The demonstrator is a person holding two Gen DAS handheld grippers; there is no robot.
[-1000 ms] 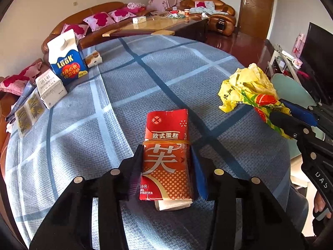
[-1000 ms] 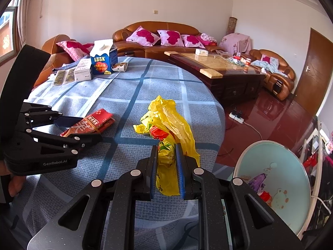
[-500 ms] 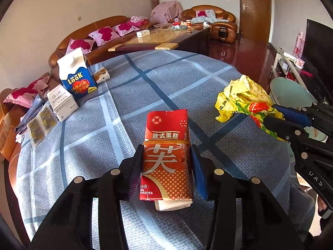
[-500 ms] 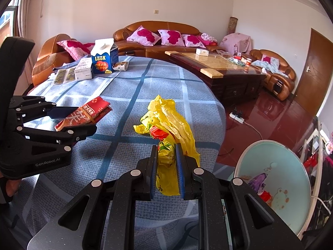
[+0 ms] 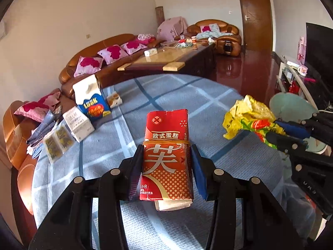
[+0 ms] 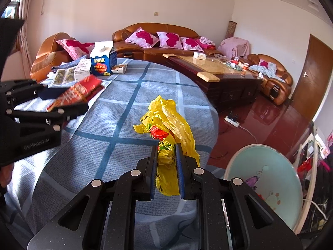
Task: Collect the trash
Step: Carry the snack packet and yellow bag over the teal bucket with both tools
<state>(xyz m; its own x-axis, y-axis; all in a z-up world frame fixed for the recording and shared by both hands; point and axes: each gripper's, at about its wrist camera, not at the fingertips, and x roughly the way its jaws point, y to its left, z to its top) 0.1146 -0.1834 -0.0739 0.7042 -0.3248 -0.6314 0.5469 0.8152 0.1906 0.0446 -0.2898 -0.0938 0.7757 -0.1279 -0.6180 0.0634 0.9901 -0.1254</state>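
While left fingers (image 5: 166,156) pinch the red 欧式蛋糕 pack (image 5: 166,158), right fingers (image 6: 166,160) pinch a yellow bag (image 6: 166,129).

Daylight is coming in through a window (image 6: 19,18) at the far left and falling across pale plain walls (image 6: 87,6). A brown leather sofa (image 6: 158,31) is sitting against the back wall, carrying pink cushions (image 6: 143,37) with red flowers. A dark wooden coffee table (image 6: 220,73) with a pale glossy top is standing before it. The dark red floor (image 6: 268,123) is shining and mirroring the light. A brown wooden door (image 6: 310,70) is standing shut at the right.
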